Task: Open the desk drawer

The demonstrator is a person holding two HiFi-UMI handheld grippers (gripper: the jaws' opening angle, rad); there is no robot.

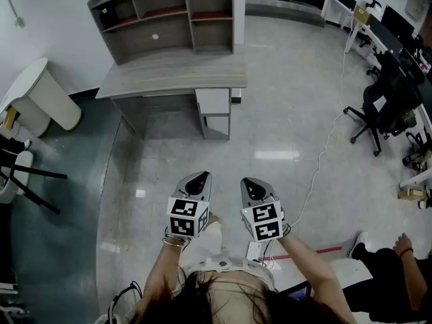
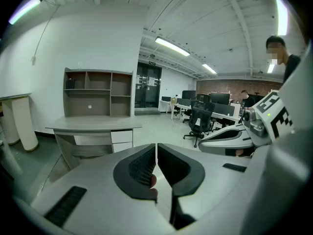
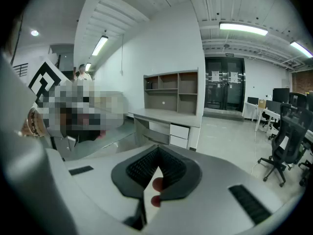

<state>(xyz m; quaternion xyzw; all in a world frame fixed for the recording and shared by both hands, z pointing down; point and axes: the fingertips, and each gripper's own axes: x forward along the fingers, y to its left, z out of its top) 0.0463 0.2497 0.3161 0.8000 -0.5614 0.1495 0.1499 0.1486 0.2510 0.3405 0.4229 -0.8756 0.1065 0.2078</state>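
Observation:
A grey desk [image 1: 172, 73] with a shelf hutch stands against the far wall, several steps ahead. Its white drawer unit [image 1: 213, 102] sits under the right end, with the drawer fronts flush. The desk [image 2: 93, 126] shows far off in the left gripper view, and the drawers [image 3: 177, 131] also show in the right gripper view. My left gripper [image 1: 197, 181] and right gripper [image 1: 252, 189] are held side by side over the floor, both shut with nothing between the jaws, pointing toward the desk.
A black office chair [image 1: 381, 106] and desks stand at the right. A white cable [image 1: 324, 154] runs across the shiny floor. A white round table [image 1: 37, 93] and a black-legged chair [image 1: 20, 174] are at the left. A person [image 1: 391, 262] crouches at the lower right.

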